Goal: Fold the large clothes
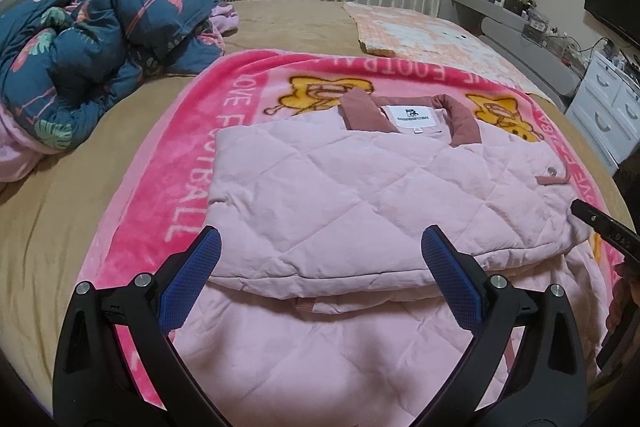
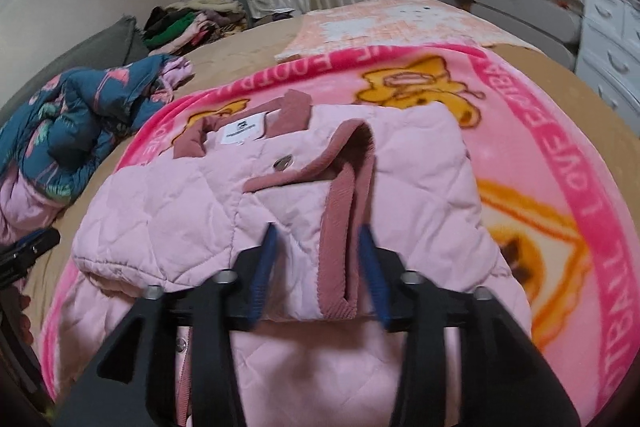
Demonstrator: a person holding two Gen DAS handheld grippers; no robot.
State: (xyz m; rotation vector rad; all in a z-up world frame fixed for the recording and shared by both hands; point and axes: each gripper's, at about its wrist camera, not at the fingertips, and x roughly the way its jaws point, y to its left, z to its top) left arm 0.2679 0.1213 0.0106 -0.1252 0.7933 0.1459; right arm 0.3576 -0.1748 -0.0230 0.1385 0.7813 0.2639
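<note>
While the pink quilted jacket (image 1: 360, 195) lies partly folded on the pink football blanket (image 1: 192, 155) that covers the bed (image 1: 80, 187), the work appears to sit between two folds: both sleeves look turned in across the body, collar (image 1: 360, 111) at the far end, and the near hem still spread flat. The left gripper (image 1: 320, 267) hovers released over the near edge of the folded upper part, its blue pads spread well apart and touching nothing. The right gripper (image 2: 320, 267) is also released; its jaws stand partly apart with the dusty-pink cuff (image 2: 344, 243) of the right sleeve lying between them, and the pads do not seem to press on it, though blur makes that hard to judge. The likely next move is to take the near hem at both corners and carry it toward the collar, which calls for both tongs to drop to the cloth and close evenly so the layers do not slide. A crumpled blue floral duvet (image 1: 88, 59) sits far left, well apart
</note>
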